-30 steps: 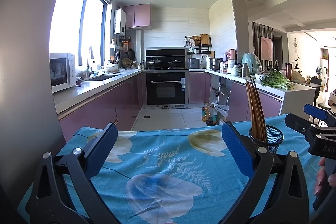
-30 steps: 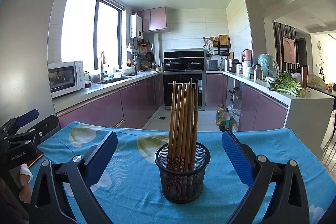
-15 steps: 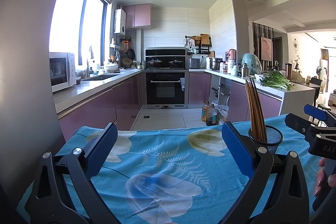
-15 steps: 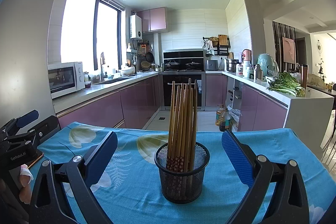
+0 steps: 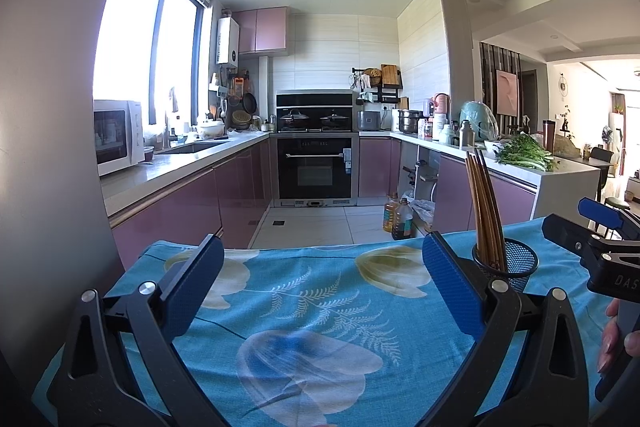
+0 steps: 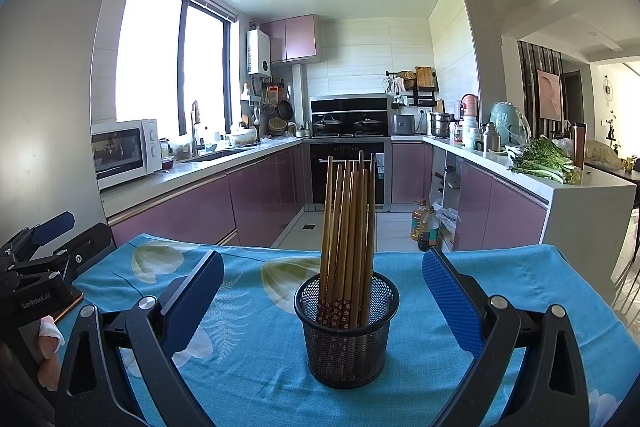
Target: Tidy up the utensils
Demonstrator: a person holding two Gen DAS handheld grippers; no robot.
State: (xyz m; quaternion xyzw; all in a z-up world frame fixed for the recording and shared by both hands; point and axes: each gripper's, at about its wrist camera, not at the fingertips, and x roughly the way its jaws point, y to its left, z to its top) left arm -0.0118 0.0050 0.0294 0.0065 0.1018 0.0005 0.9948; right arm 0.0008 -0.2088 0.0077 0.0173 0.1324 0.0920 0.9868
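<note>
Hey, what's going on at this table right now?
A person holds two grippers over a blue floral tablecloth. The right gripper is open, facing a black mesh holder of upright wooden chopsticks. The left gripper is open over bare cloth. Neither touches anything yet.

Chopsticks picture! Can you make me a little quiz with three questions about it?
1. True or false: the chopsticks stand inside the mesh cup.
2. Which gripper has the cup right between its open fingers? A) left gripper B) right gripper
3. Fill in: the cup stands on a blue ____ with flowers.

Key: 1 true; 2 B; 3 cloth.
</note>
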